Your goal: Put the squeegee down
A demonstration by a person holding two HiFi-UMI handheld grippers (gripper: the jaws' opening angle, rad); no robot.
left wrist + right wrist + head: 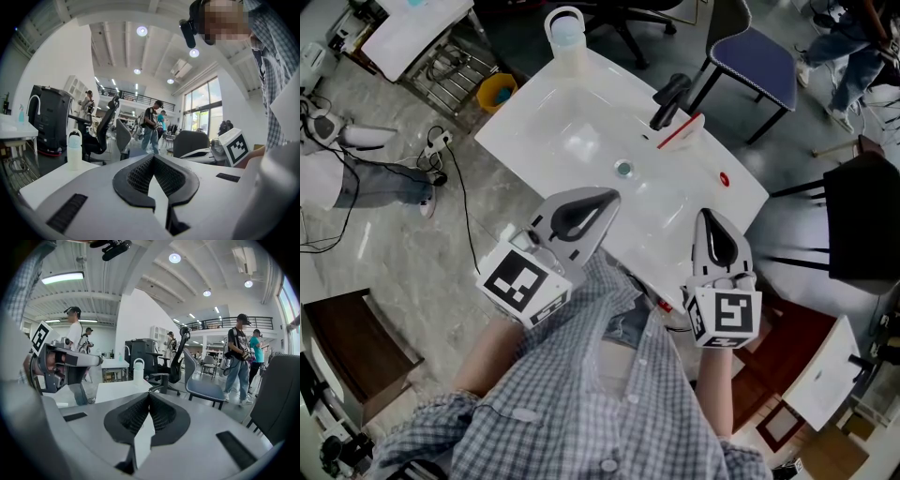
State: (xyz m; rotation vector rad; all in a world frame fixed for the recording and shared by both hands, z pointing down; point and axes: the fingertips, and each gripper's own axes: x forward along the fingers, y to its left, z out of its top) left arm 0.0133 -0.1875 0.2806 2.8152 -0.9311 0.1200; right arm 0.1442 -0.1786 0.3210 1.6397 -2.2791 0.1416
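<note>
We hold the left gripper [609,196] and the right gripper [706,216] side by side over the near edge of a white ceramic washbasin [534,112], and both point across it. In the left gripper view the two black ribbed pads meet at their tips, pressed together with nothing between them. The right gripper view shows the same: its tips are closed against each other and they pinch nothing. Each gripper's cube with square markers sits at its rear, close to our grey checked shirt [609,412].

The red-and-white squeegee [680,131] lies on the basin's far rim, just beside the base of the black tap [668,100]. It is well apart from both grippers, and neither one touches it. We cannot tell whether it leans on the tap or only lies next to it. A round metal drain [623,169] sits in the bowl between the squeegee and the left gripper.

A white bottle with a loop handle [566,33] stands upright on the basin's far left corner. A blue-cushioned chair [757,58] stands on the floor beyond the tap. A yellow bucket [497,91] sits on the floor off the basin's left side.
</note>
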